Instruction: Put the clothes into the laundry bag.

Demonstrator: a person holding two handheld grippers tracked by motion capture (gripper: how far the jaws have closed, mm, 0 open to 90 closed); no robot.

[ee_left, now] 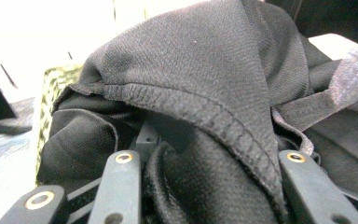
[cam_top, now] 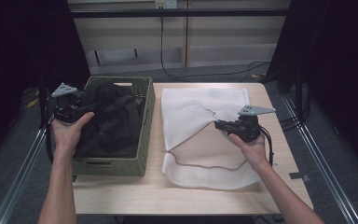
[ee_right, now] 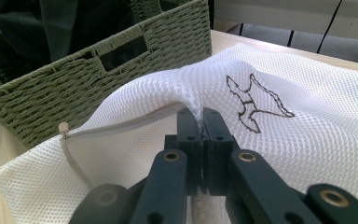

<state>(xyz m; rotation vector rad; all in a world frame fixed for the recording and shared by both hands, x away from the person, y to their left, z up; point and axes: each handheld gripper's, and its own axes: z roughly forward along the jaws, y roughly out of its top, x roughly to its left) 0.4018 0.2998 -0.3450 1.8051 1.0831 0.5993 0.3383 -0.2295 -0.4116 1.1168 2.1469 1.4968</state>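
A black garment (cam_top: 112, 116) lies heaped in a green woven basket (cam_top: 147, 121) on the left of the table. My left gripper (cam_top: 85, 110) reaches into it from the left and is shut on a bunch of the black cloth (ee_left: 205, 70), which drapes over and between the jaws of this gripper (ee_left: 205, 161). A white mesh laundry bag (cam_top: 200, 105) lies flat on the table's right half. My right gripper (cam_top: 217, 124) is shut on its upper layer by the zipper edge (ee_right: 121, 126) and holds that layer raised. Its jaws (ee_right: 203, 114) pinch the mesh (ee_right: 307, 140) tightly.
The basket (ee_right: 98, 79) stands just left of the bag, its handle slot facing the right gripper. Bare wooden table (cam_top: 168, 196) shows in front of both. Metal rails run along the floor on each side, and cables lie on the floor behind the table.
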